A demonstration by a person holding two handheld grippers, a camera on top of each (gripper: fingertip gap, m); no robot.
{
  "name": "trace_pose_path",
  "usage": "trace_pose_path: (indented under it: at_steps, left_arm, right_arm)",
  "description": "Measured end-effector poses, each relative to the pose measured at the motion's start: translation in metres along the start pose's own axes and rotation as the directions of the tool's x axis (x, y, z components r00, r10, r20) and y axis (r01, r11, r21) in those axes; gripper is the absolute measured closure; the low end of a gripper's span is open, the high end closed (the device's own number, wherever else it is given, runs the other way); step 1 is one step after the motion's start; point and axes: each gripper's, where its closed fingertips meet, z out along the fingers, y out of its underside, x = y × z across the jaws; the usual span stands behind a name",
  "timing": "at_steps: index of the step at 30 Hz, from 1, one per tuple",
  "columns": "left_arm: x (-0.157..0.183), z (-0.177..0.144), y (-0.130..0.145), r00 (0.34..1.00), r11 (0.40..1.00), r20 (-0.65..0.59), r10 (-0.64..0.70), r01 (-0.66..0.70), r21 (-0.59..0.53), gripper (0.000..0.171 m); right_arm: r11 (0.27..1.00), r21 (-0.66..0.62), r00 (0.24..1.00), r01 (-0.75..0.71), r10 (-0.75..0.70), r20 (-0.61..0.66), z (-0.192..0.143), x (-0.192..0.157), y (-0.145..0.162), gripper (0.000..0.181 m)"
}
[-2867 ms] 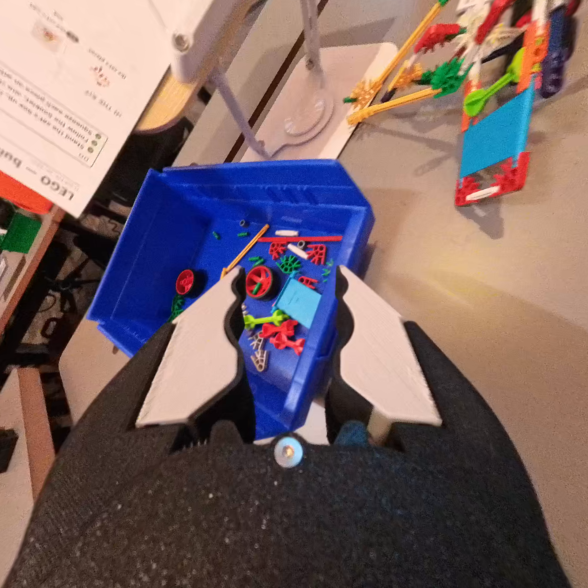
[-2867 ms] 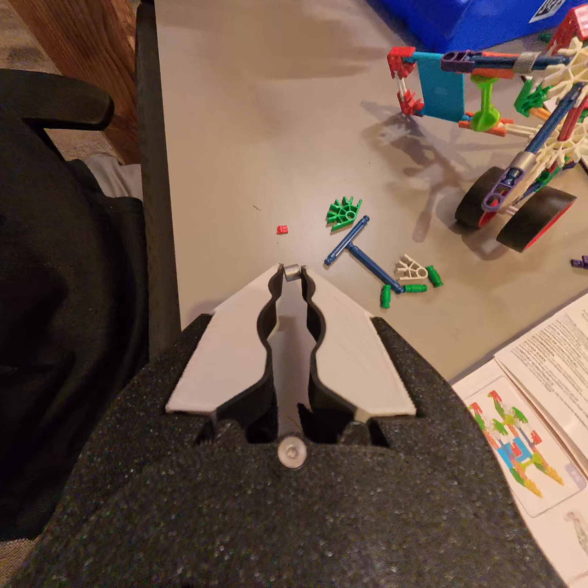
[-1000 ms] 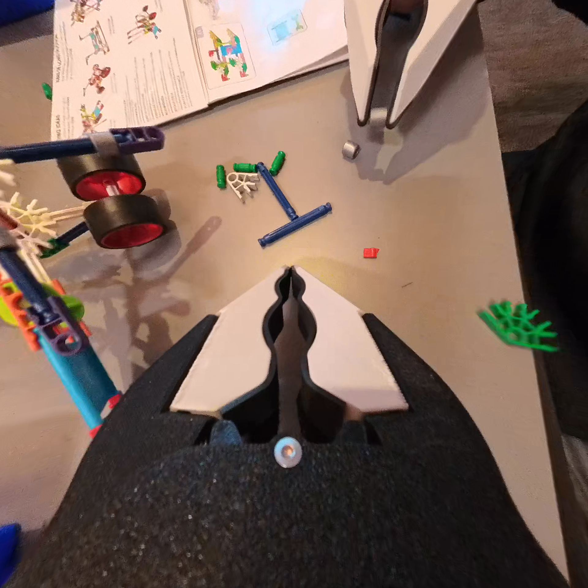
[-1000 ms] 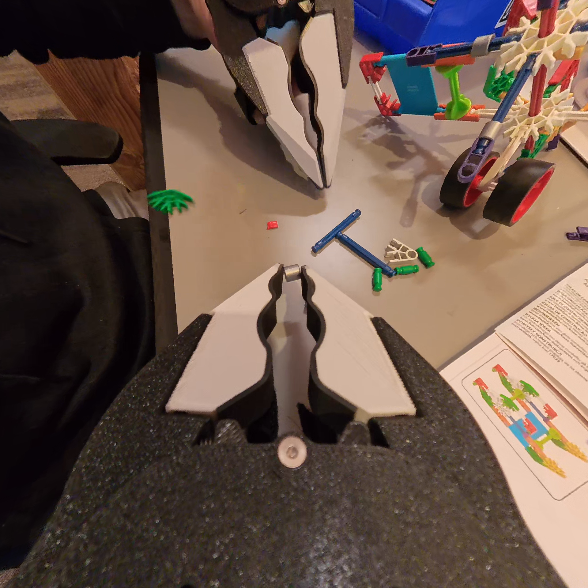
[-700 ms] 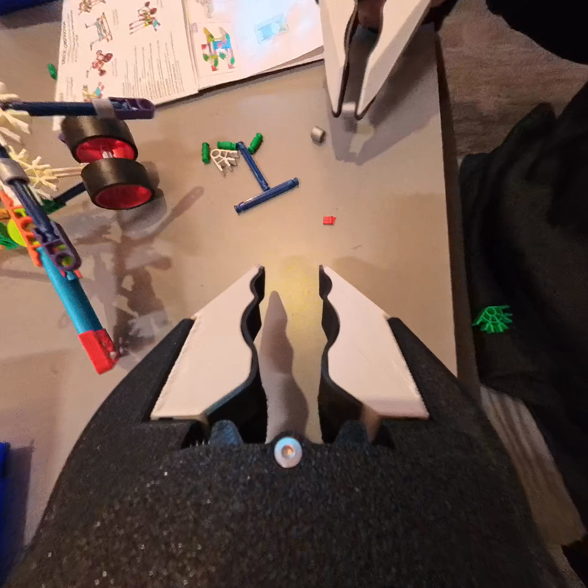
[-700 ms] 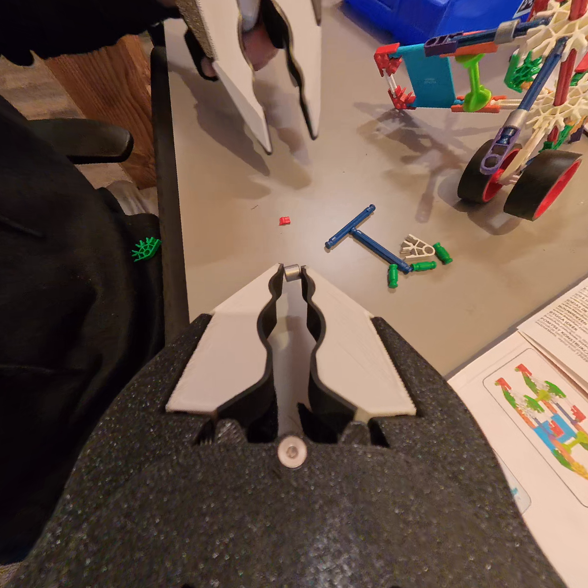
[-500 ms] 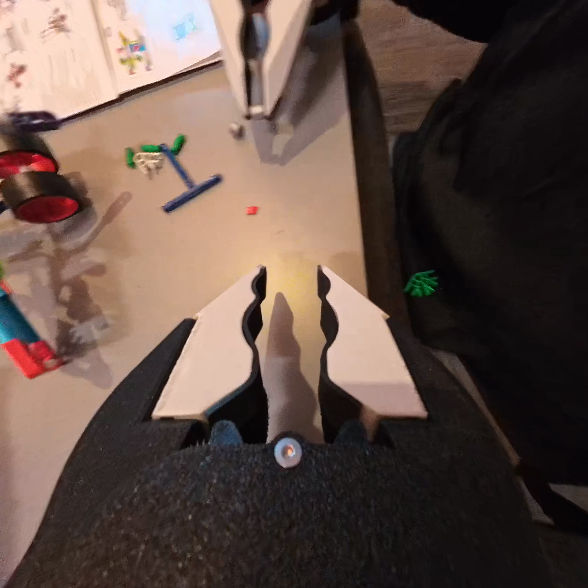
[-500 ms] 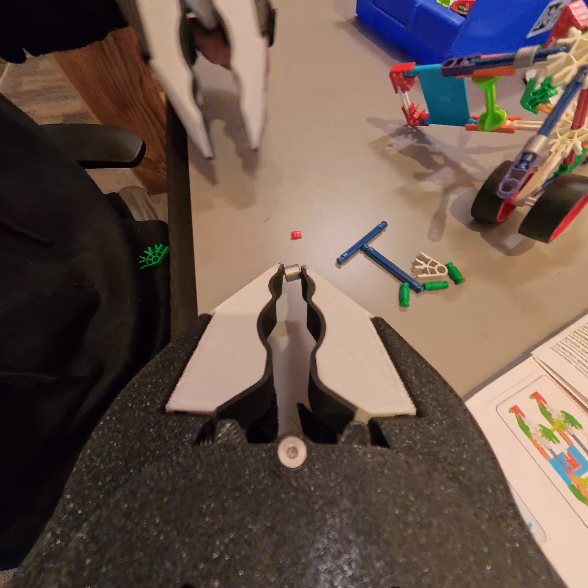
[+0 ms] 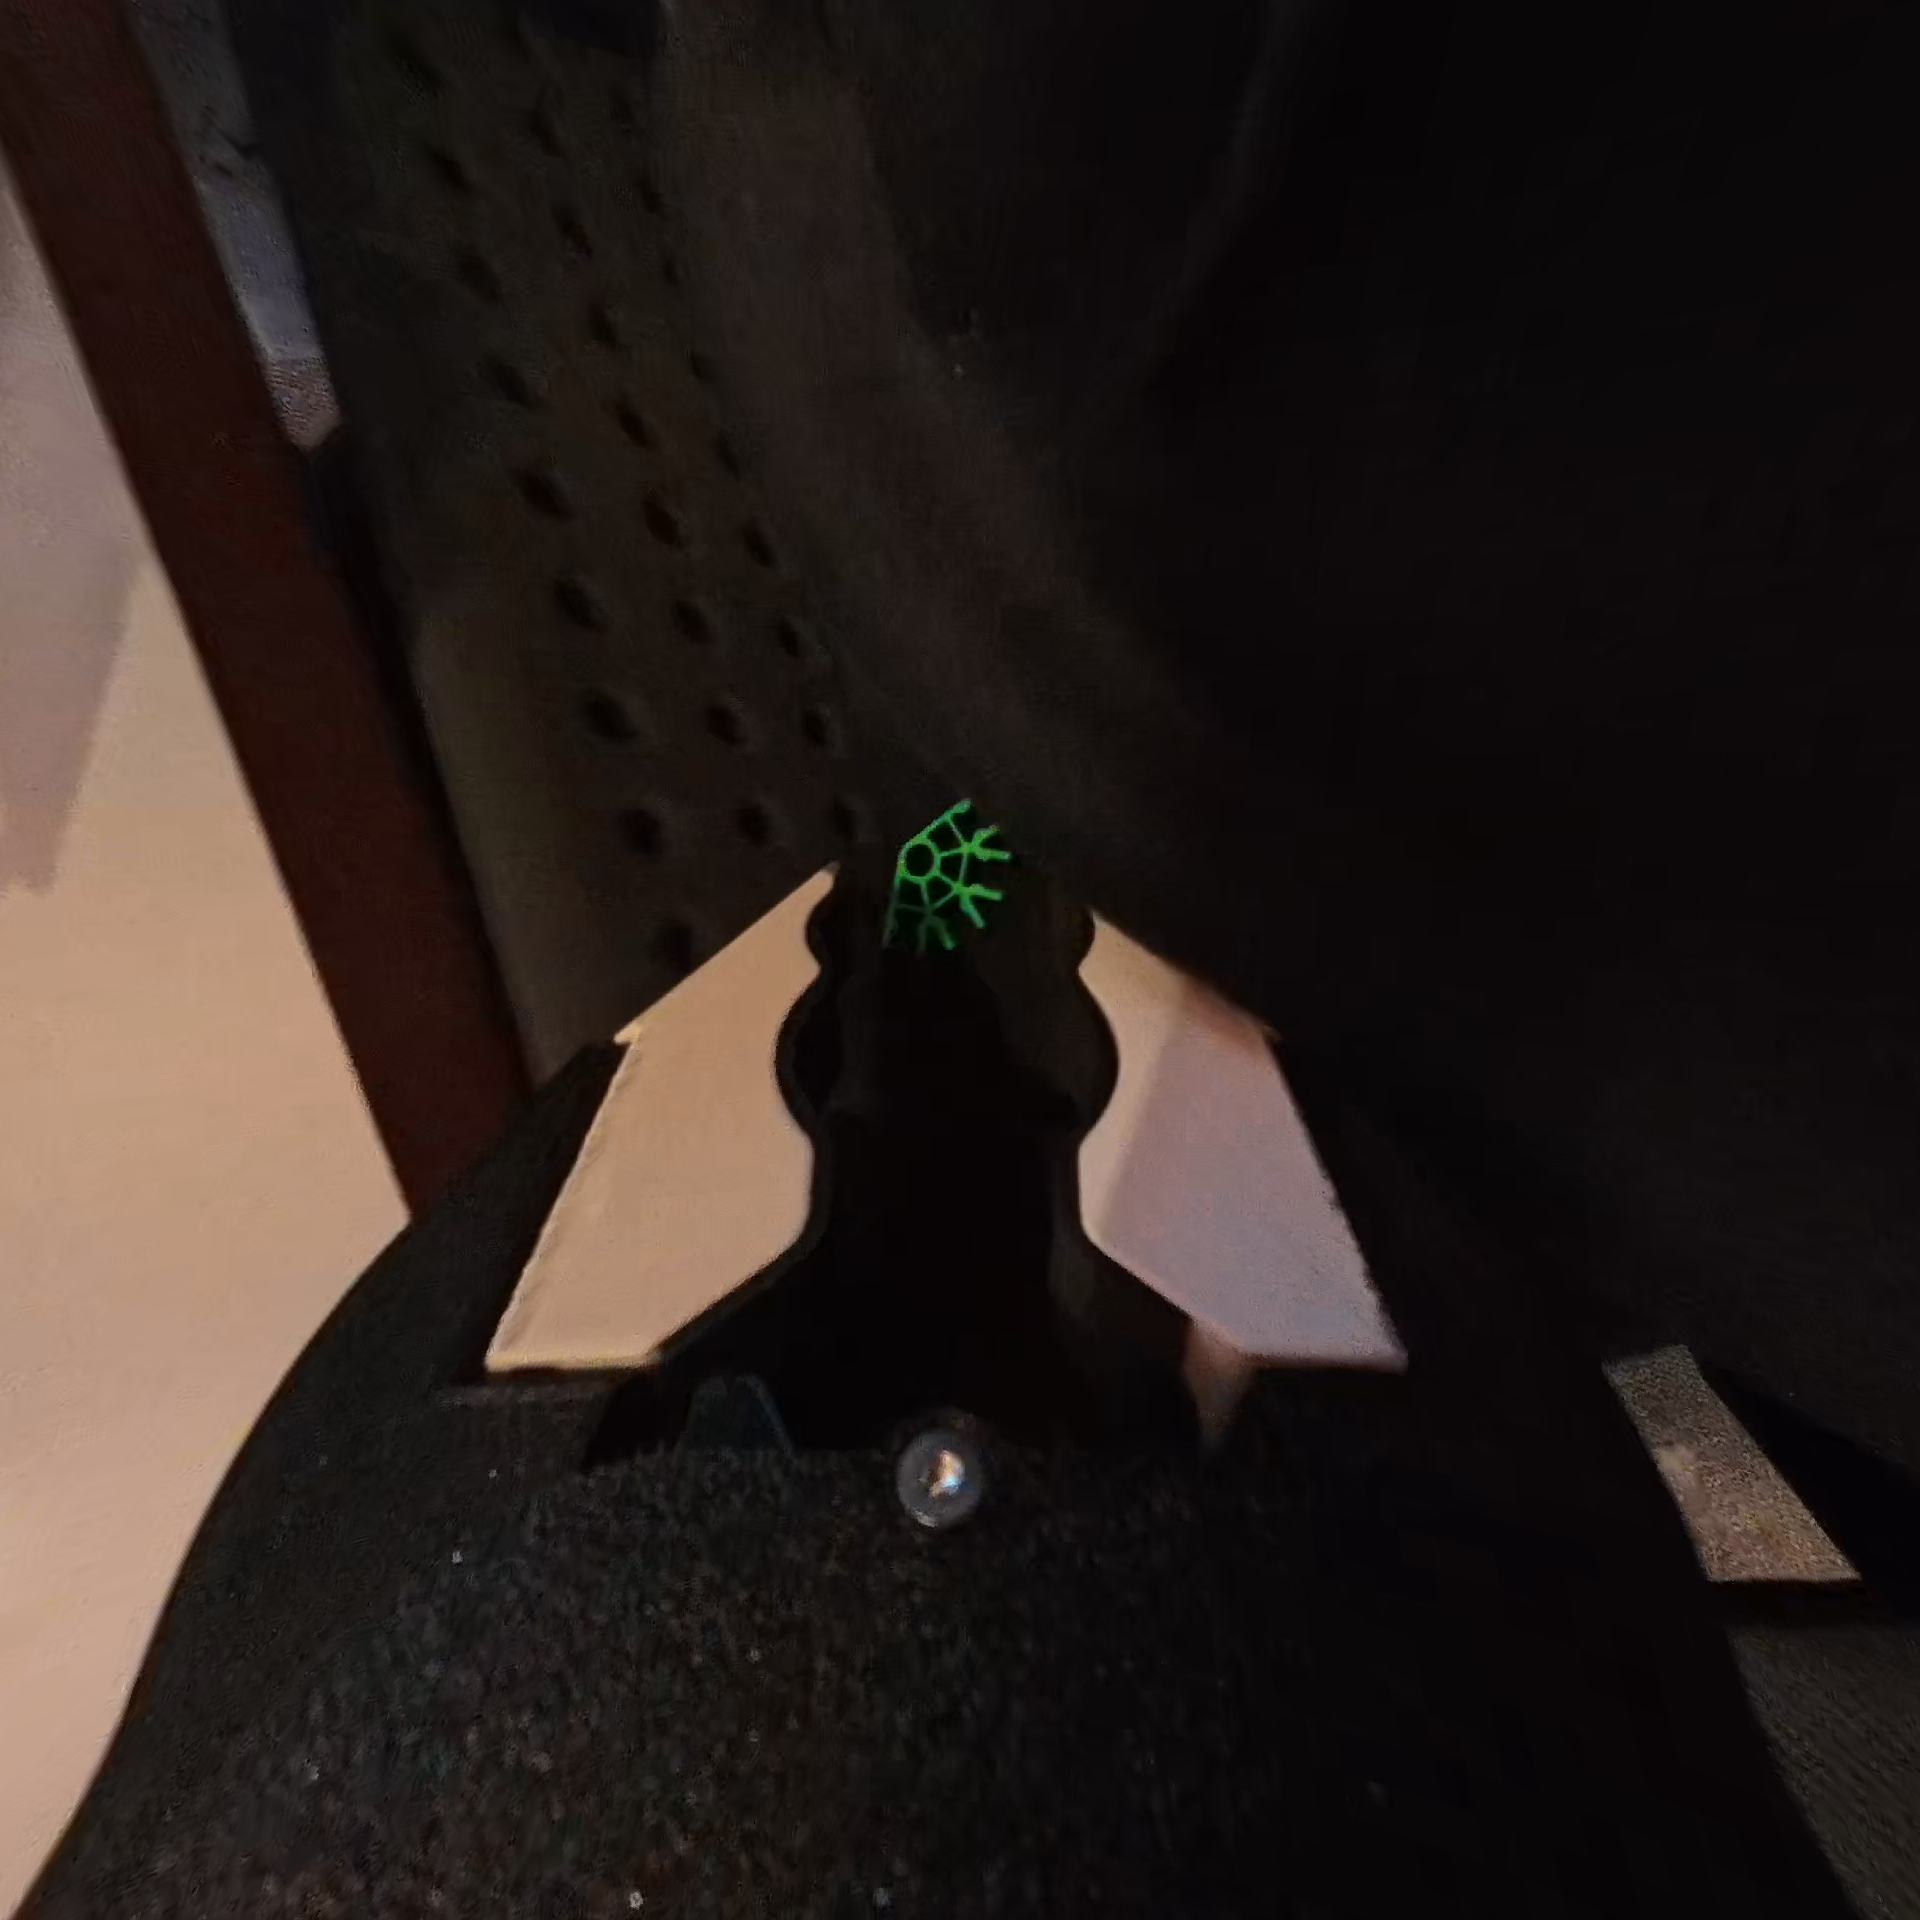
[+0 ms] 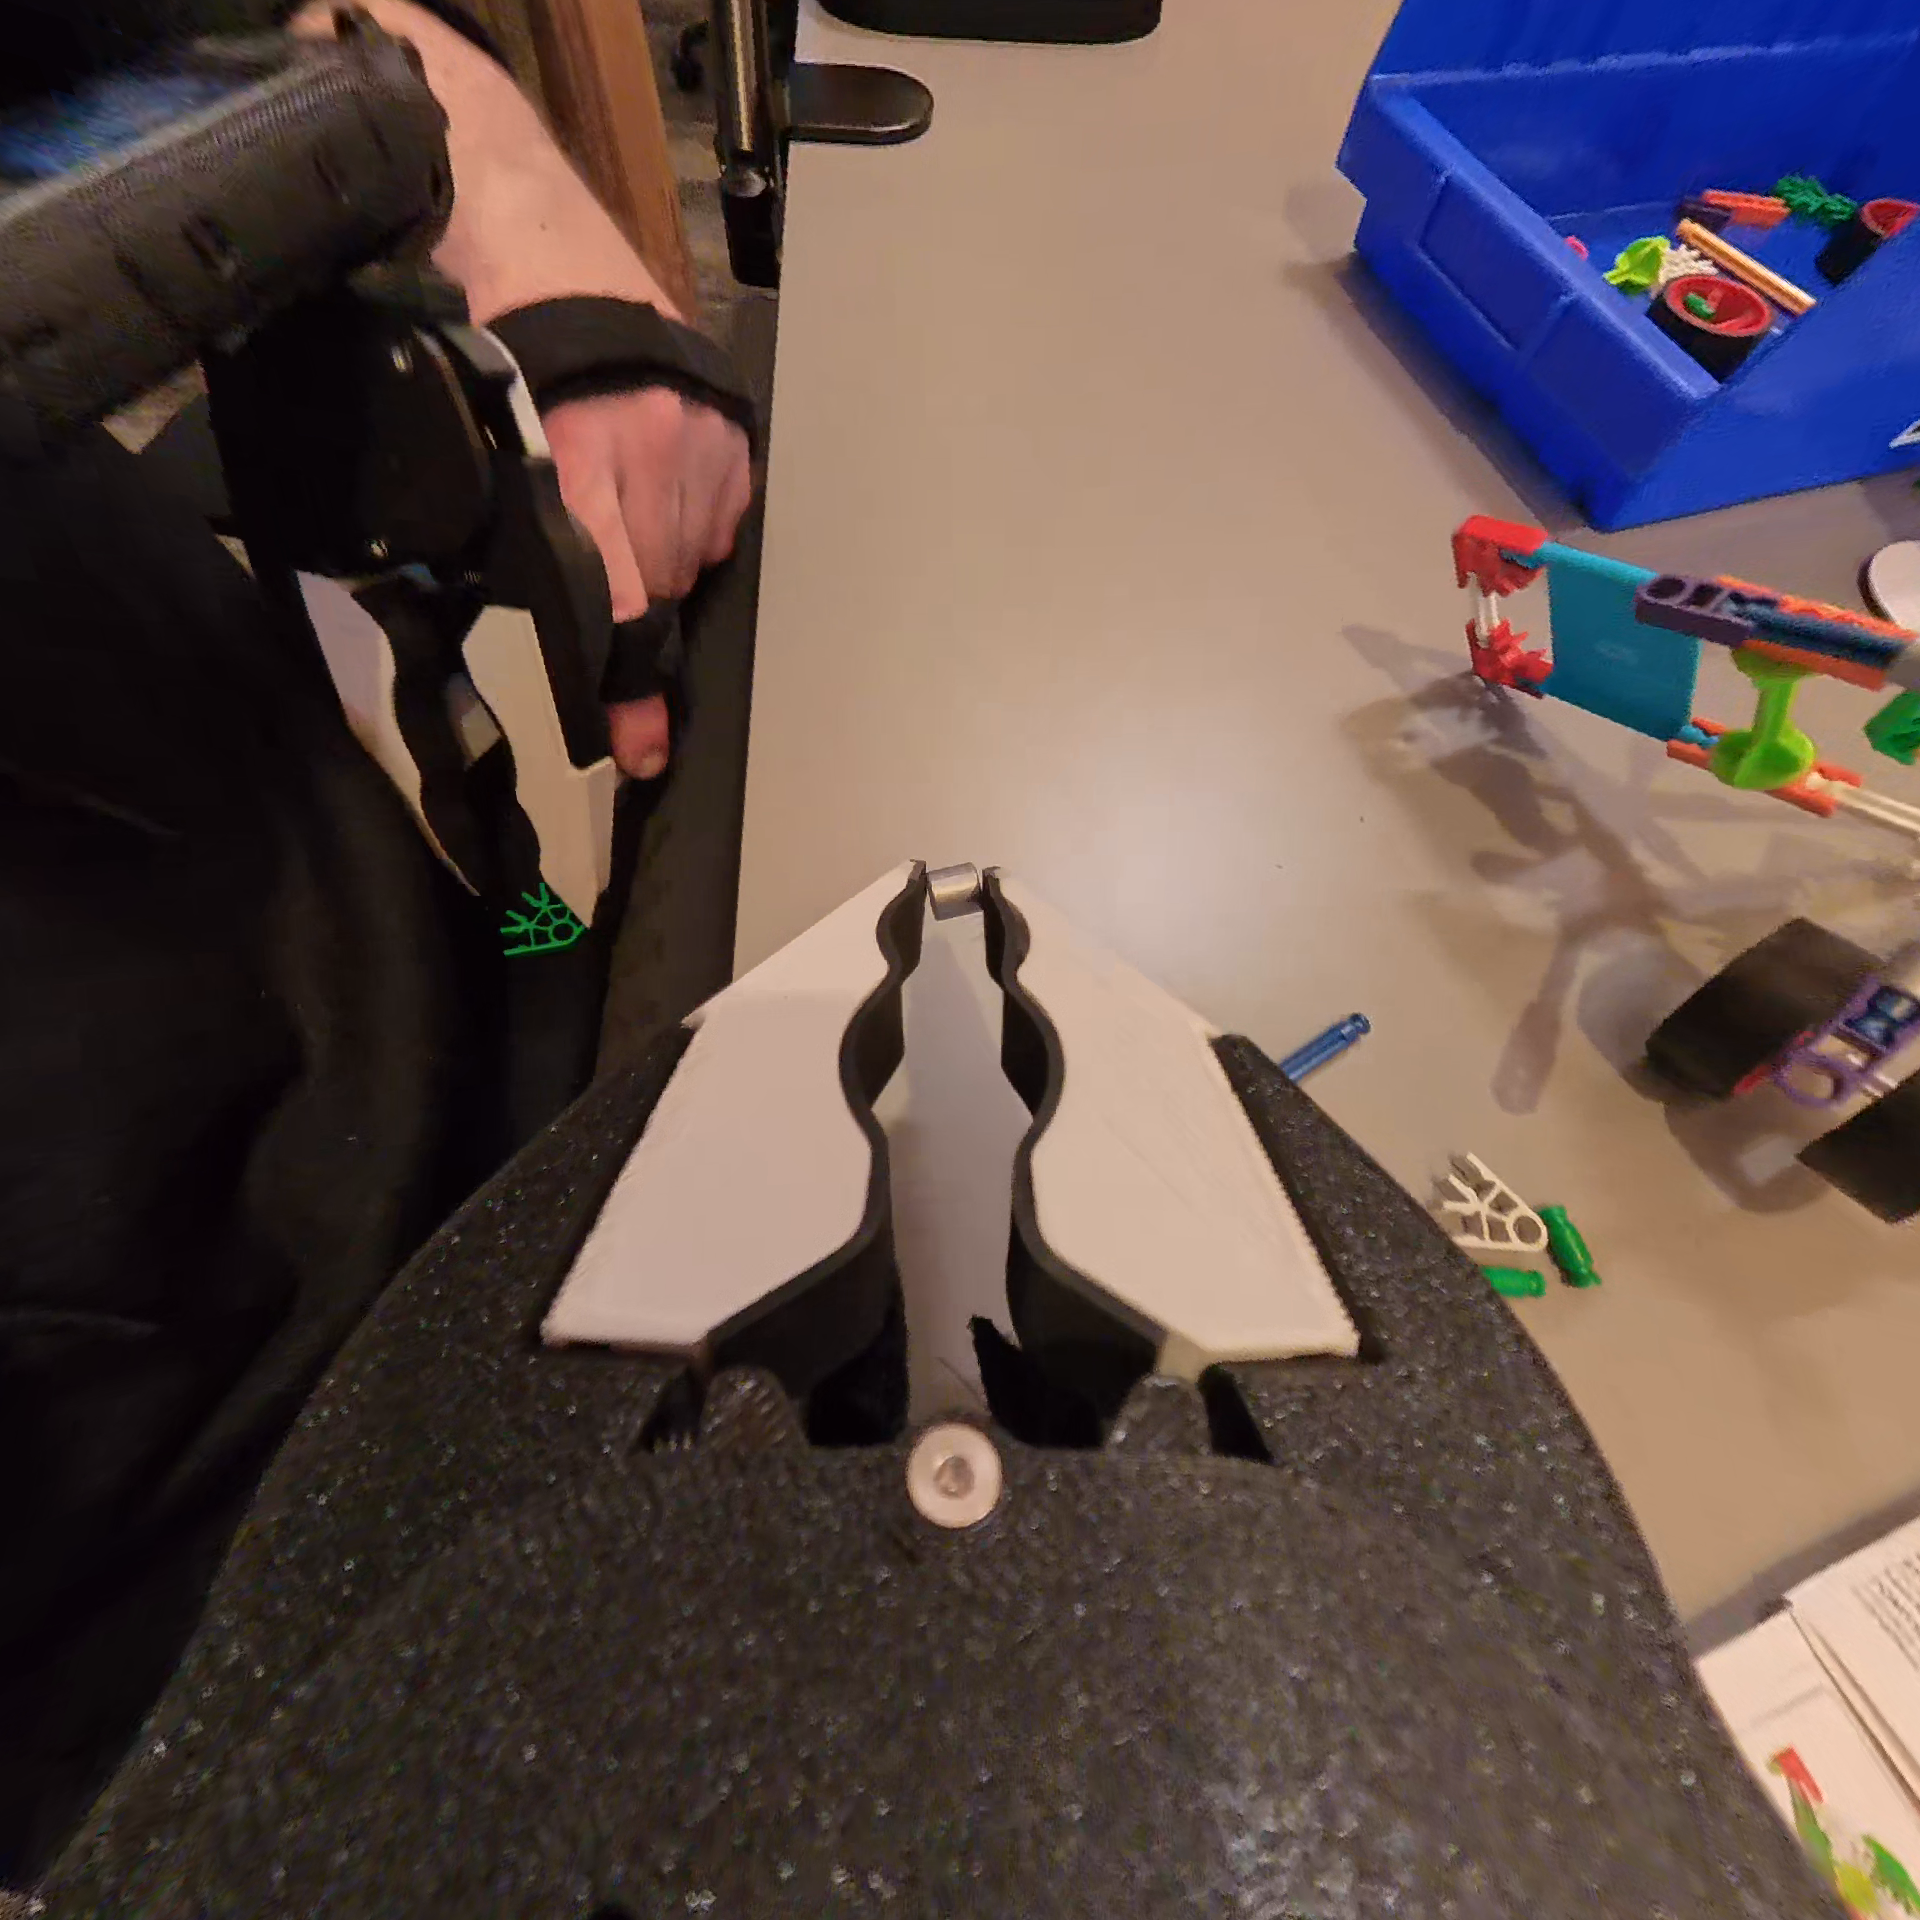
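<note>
The left gripper (image 9: 951, 914), jaws apart, reaches below the table edge (image 10: 675, 883) around a green connector (image 9: 940, 878) on dark cloth; it could slip deeper. The right gripper (image 10: 953, 888) pinches a small grey spacer (image 10: 953, 890) that may pop out.

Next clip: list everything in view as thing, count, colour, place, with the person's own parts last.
Green connector: one, bright green, on dark fabric off the table edge, between the left fingertips.
Silver spacer: one, metallic, pinched at the right fingertips.
Blue bin: one, far right, holding mixed parts.
Toy vehicle: one, multicoloured, black wheels, right side.
Blue rod: one showing, beside the right gripper.
White connector: one, with three small green pieces by it.
Booklet: white, bottom right.
Table: grey.
Left hand-held gripper: open.
Right hand-held gripper: shut on the spacer.
Hand: one, holding the left gripper.
</note>
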Motion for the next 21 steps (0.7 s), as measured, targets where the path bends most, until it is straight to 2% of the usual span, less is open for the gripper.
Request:
trace_pose_path:
  at_steps: [3, 5, 7, 11, 16, 18, 21]
  left_arm:
    - [0.007, 0.009, 0.010, 1.000, 0.997, -0.004, -0.011, 0.011, -0.070, 0.139]
    - [0.009, 0.014, 0.008, 1.000, 0.997, 0.001, -0.024, 0.024, -0.074, 0.151]
    - [0.009, 0.016, 0.009, 0.999, 0.996, 0.012, -0.034, 0.035, -0.079, 0.151]
    - [-0.002, 0.002, -0.006, 0.989, 0.989, 0.049, -0.141, 0.138, 0.050, 0.150]
    - [-0.013, -0.013, -0.005, 0.969, 0.970, 0.107, -0.223, 0.210, 0.120, 0.150]
    - [-0.024, -0.033, -0.001, 0.954, 0.957, 0.141, -0.264, 0.241, 0.162, 0.150]
    - [-0.064, -0.091, 0.010, 0.892, 0.935, 0.309, -0.330, 0.266, 0.234, 0.151]
  right_arm:
    - [1.000, 0.005, 1.000, 0.009, -0.009, 0.007, 0.001, -0.005, -0.003, 0.172]
    - [1.000, 0.011, 1.000, 0.014, -0.014, 0.005, 0.000, -0.007, -0.005, 0.172]
    - [1.000, 0.015, 1.000, 0.018, -0.018, 0.004, -0.001, -0.008, -0.007, 0.172]
    - [0.999, 0.026, 1.000, 0.028, -0.028, 0.002, -0.006, -0.009, -0.011, 0.172]
    - [0.998, 0.045, 0.999, 0.052, -0.052, -0.005, -0.007, -0.010, -0.024, 0.172]
    - [0.995, 0.064, 0.998, 0.070, -0.070, -0.009, -0.004, -0.011, -0.038, 0.172]
    - [0.990, 0.098, 0.995, 0.097, -0.094, -0.036, 0.015, -0.006, -0.072, 0.172]
